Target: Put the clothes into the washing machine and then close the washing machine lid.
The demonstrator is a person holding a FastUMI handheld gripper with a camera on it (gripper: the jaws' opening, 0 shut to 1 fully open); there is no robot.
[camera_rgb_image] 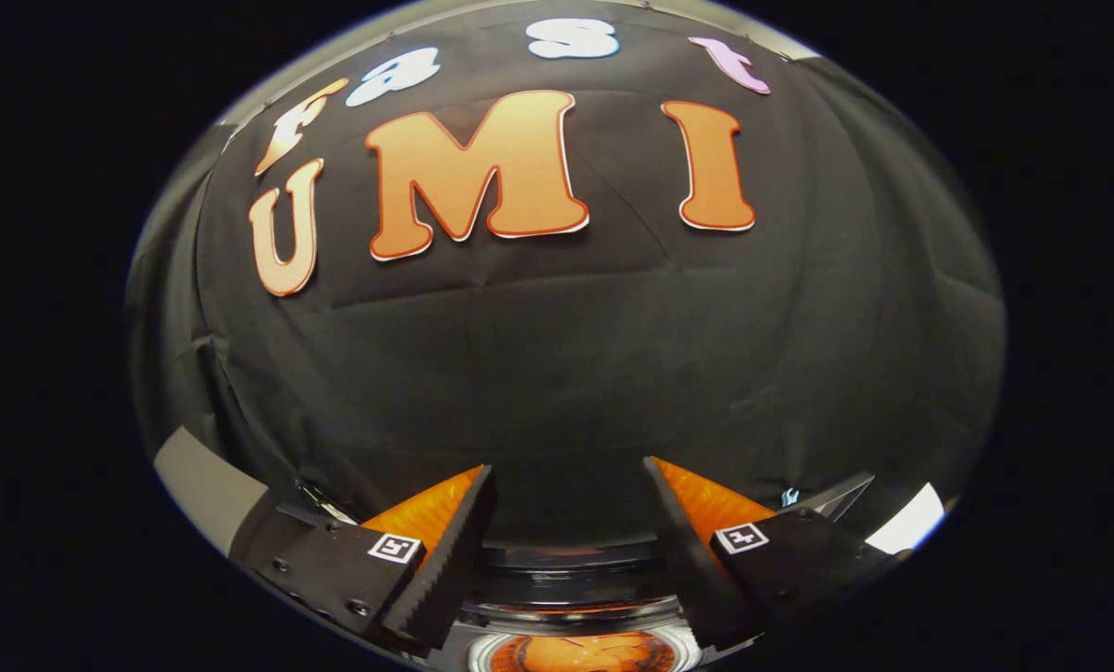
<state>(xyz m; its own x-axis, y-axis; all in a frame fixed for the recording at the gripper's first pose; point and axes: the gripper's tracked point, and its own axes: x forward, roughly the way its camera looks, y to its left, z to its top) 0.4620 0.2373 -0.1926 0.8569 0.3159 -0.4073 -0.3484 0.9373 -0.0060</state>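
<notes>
Gripper [568,485]: the two fingers stand wide apart with nothing between them; the serrated inner faces are bare and hold no cloth.

Pointing: the fingers aim level at the black cloth wall [566,373], which lies well beyond the tips.

Washing machine [576,597]: judged from the dark rounded rims and a pale ring stacked below the gap between the fingers, its open top lies under and just ahead of the finger roots, not out in front of the tips.

Clothes [583,653]: an orange patch sits inside that pale ring, directly beneath the gap; it may be a garment in the drum, but too little shows to tell, nor can its long axis be read.

Lid: I cannot tell where it stands.

Key relation: the task's things lie below the jaws, centred between the two fingers, nearer the roots than the tips.

Coming move, as a judgement: the tips need to pitch down towards the opening before anything can be reached.

Risk: with the tips level, reaching forward meets only the wall.
</notes>
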